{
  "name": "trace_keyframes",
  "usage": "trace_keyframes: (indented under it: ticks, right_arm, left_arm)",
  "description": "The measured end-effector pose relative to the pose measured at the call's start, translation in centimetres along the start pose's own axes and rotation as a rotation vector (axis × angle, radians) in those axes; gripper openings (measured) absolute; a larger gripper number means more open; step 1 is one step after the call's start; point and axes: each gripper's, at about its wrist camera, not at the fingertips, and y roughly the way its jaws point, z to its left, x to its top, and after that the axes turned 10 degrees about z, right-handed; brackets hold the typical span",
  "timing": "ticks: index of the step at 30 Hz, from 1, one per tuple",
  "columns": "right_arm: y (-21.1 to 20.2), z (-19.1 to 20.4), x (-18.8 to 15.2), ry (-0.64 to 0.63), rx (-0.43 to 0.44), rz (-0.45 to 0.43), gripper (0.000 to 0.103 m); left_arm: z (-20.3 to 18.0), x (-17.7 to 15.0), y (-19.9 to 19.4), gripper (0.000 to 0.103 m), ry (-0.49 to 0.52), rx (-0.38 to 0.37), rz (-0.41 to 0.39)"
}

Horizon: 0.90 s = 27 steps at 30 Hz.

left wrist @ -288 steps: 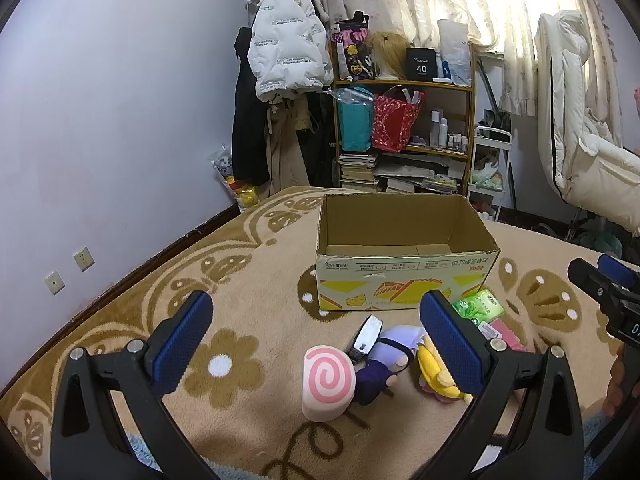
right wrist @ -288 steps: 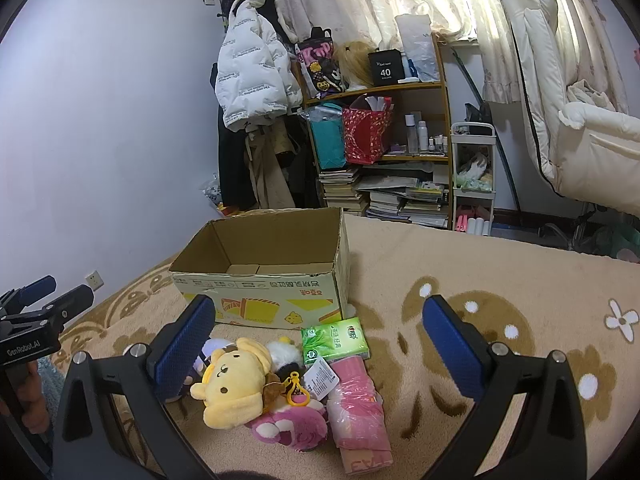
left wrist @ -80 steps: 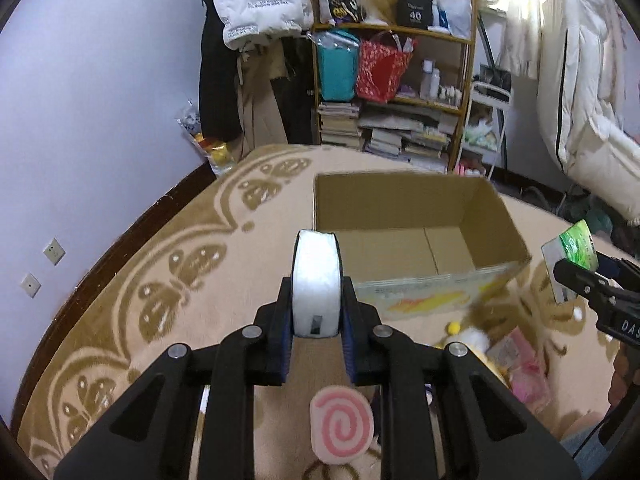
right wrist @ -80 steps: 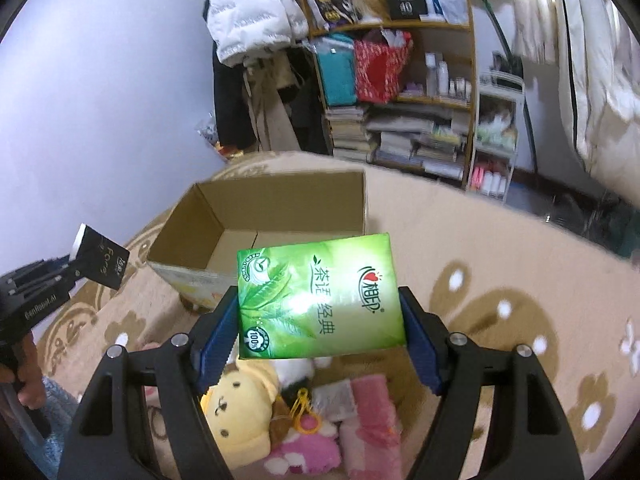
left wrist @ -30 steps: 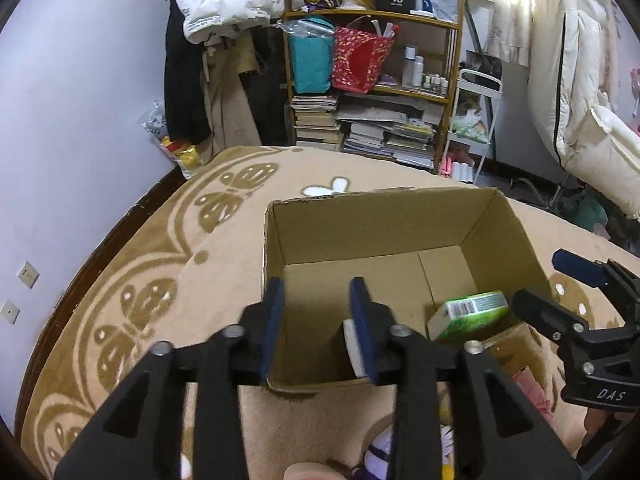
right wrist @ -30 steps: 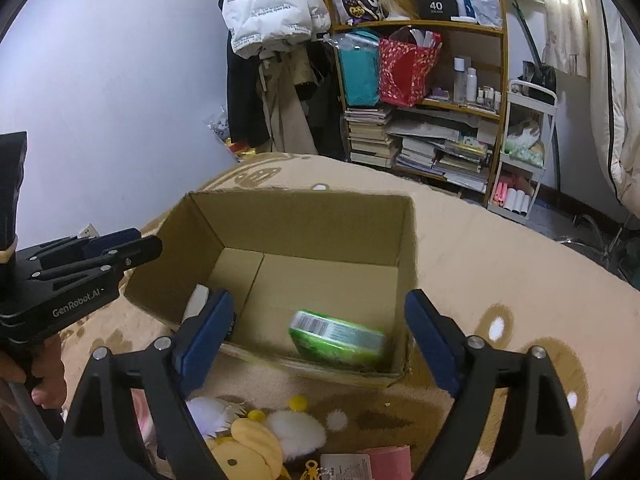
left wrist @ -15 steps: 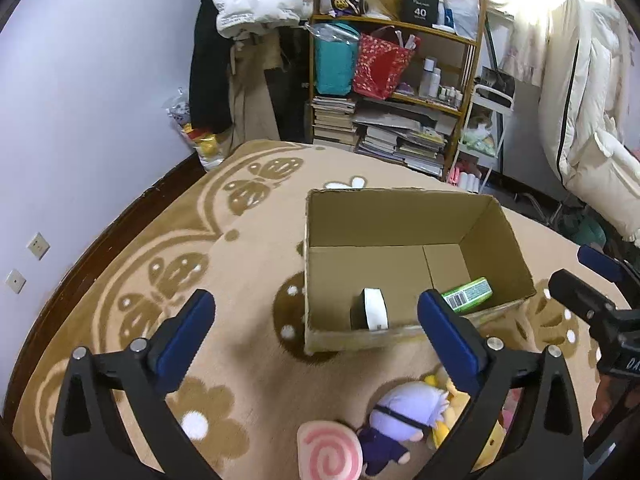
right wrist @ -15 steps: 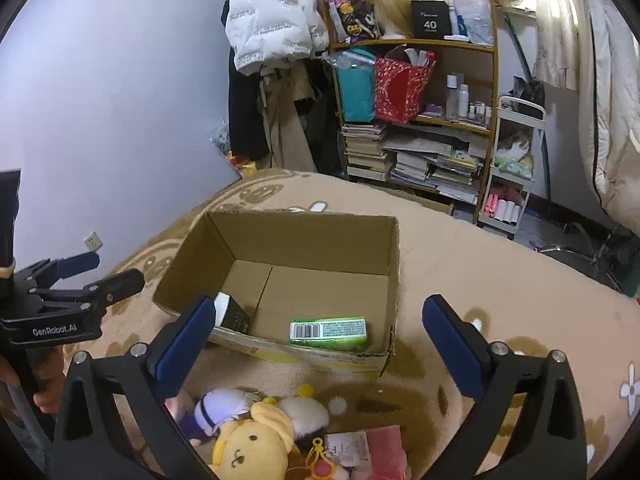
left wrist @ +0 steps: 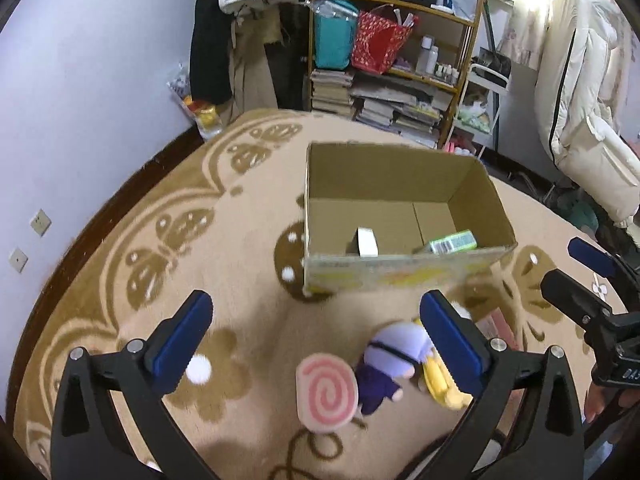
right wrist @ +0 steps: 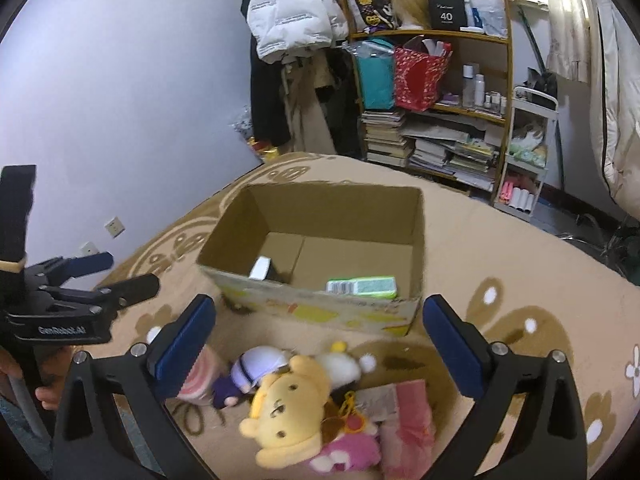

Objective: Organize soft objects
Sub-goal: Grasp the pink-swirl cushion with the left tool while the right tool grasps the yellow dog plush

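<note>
An open cardboard box (left wrist: pixel 400 276) (right wrist: pixel 312 300) sits on the patterned carpet. Inside lie a green tissue pack (left wrist: pixel 452 242) (right wrist: pixel 362 286) and a small white-edged pack (left wrist: pixel 367 242) (right wrist: pixel 261 268). In front of the box lie a pink swirl roll plush (left wrist: pixel 326 394), a purple-hooded doll (left wrist: pixel 394 354) (right wrist: pixel 256 364), a yellow bear plush (right wrist: pixel 290 408) and pink packs (right wrist: pixel 408 420). My left gripper (left wrist: pixel 316 340) is open and empty above the roll plush. My right gripper (right wrist: pixel 320 340) is open and empty above the bear.
A crowded wooden shelf (left wrist: pixel 400 40) with bags, books and bottles stands behind the box. A white jacket (right wrist: pixel 292 4) hangs beside it. A white padded chair (left wrist: pixel 588 92) is at the right. The wall (left wrist: pixel 80 80) is at the left.
Both grippers have pulled back and down from the box toward the toys. Earlier they dropped the white-edged pack and the green tissue pack into the box and opened.
</note>
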Motion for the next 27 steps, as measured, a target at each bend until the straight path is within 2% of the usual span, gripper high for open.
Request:
trace_keyframes:
  ticks: [10, 27]
  right_arm:
    - [0.6, 1.5, -2.5, -0.004, 0.02, 0.044, 0.103]
    - [4.3, 1.6, -5.7, -0.031, 0.025, 0.176, 0.103]
  left_arm:
    - [0.7, -2.2, 2.3, 0.102, -0.032, -0.005, 0.106]
    - [2.1, -3.3, 7.3, 0.102, -0.094, -0.011, 0.281]
